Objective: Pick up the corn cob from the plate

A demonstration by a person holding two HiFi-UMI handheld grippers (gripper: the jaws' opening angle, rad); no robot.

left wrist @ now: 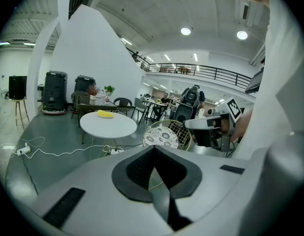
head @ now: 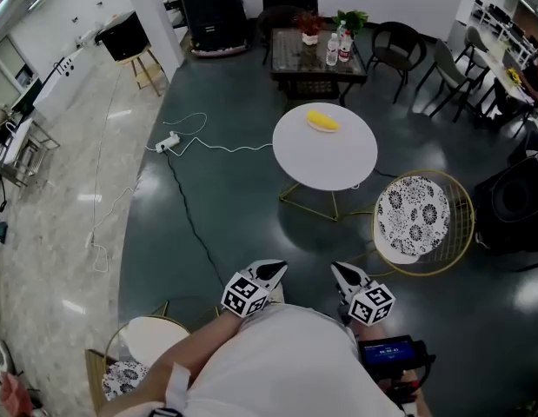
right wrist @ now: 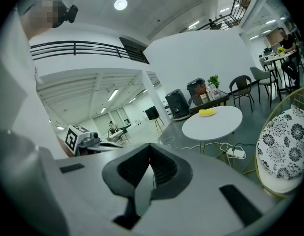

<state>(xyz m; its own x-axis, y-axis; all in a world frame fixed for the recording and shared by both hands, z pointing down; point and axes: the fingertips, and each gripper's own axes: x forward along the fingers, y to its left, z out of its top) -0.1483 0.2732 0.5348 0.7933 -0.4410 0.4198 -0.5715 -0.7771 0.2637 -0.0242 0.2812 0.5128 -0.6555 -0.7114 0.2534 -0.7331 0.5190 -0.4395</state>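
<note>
The yellow corn cob (head: pixel 322 121) lies on a pale plate at the far side of a round white table (head: pixel 329 159), well ahead of me. Both grippers hang low by my body, far short of the table. My left gripper (head: pixel 272 271) has its jaws together with nothing between them. So does my right gripper (head: pixel 342 271). In the left gripper view the corn cob (left wrist: pixel 105 113) shows small on the table (left wrist: pixel 110 126) beyond the left gripper (left wrist: pixel 154 168). From the right gripper (right wrist: pixel 151 173) the corn cob (right wrist: pixel 207 112) appears far off to the upper right.
A gold wire chair with a floral cushion (head: pixel 414 215) stands right of the table. Behind the table is a glass coffee table (head: pixel 317 59) with bottles and plants, and black chairs. A white cable and power strip (head: pixel 169 142) lie on the floor at left. A stool (head: pixel 149 337) stands near my left side.
</note>
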